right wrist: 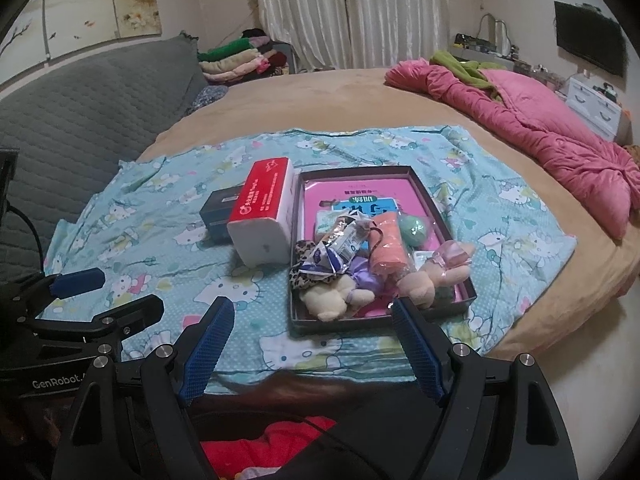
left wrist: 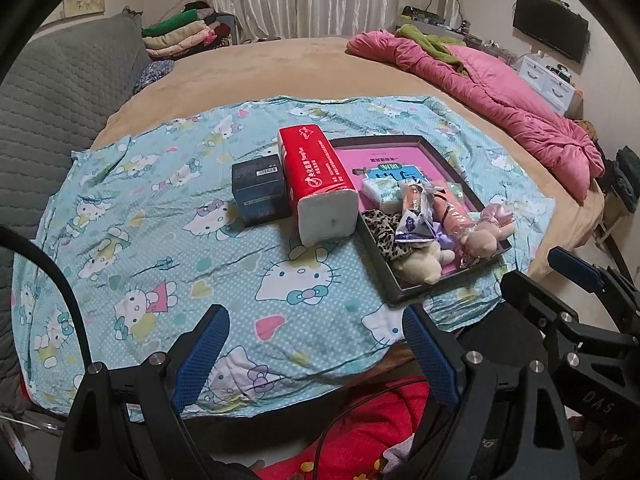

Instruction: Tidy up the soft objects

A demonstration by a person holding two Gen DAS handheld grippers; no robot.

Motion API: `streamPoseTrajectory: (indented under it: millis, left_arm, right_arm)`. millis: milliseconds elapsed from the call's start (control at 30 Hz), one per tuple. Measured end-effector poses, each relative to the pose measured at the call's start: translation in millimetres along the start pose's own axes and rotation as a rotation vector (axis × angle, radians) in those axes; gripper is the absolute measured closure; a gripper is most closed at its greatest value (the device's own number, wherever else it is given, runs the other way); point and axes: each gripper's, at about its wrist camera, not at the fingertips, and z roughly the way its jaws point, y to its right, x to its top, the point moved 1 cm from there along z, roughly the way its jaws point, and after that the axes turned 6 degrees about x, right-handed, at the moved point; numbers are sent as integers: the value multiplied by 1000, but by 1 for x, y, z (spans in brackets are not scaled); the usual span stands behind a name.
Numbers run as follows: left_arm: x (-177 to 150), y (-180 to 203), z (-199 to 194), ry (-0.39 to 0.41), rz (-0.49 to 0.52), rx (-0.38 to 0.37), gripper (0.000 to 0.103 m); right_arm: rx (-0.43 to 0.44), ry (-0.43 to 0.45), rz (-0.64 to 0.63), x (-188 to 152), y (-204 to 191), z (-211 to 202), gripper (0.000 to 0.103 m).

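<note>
A dark shallow tray (right wrist: 298,240) (left wrist: 418,294) lies on a cartoon-cat cloth (left wrist: 160,240) (right wrist: 160,208) on the bed. It holds soft items: a cream plush (right wrist: 326,300) (left wrist: 420,262), a pink plush doll (right wrist: 424,280) (left wrist: 486,236), a leopard-print scrunchie (right wrist: 304,256), an orange roll (right wrist: 386,252), a green ball (right wrist: 416,228), tissue packets. A red tissue pack (left wrist: 316,184) (right wrist: 264,216) and a dark box (left wrist: 260,192) (right wrist: 216,212) stand left of the tray. My left gripper (left wrist: 316,320) and right gripper (right wrist: 312,312) hover open near the cloth's front edge, holding nothing.
A pink quilt (left wrist: 500,92) (right wrist: 540,132) lies at the back right of the tan bed (left wrist: 280,64). A grey padded sofa (left wrist: 60,92) sits left, folded clothes (right wrist: 240,60) behind it. Red fabric (left wrist: 360,432) lies below the grippers. White drawers (right wrist: 596,108) stand far right.
</note>
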Motion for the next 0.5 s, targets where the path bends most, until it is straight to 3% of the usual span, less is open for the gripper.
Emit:
streamPoseTrajectory:
  millis: [500]
  left_arm:
    - [-3,3,2,-5,-1,0,15]
  right_arm:
    - [-8,-5,4,-2,4,1,21]
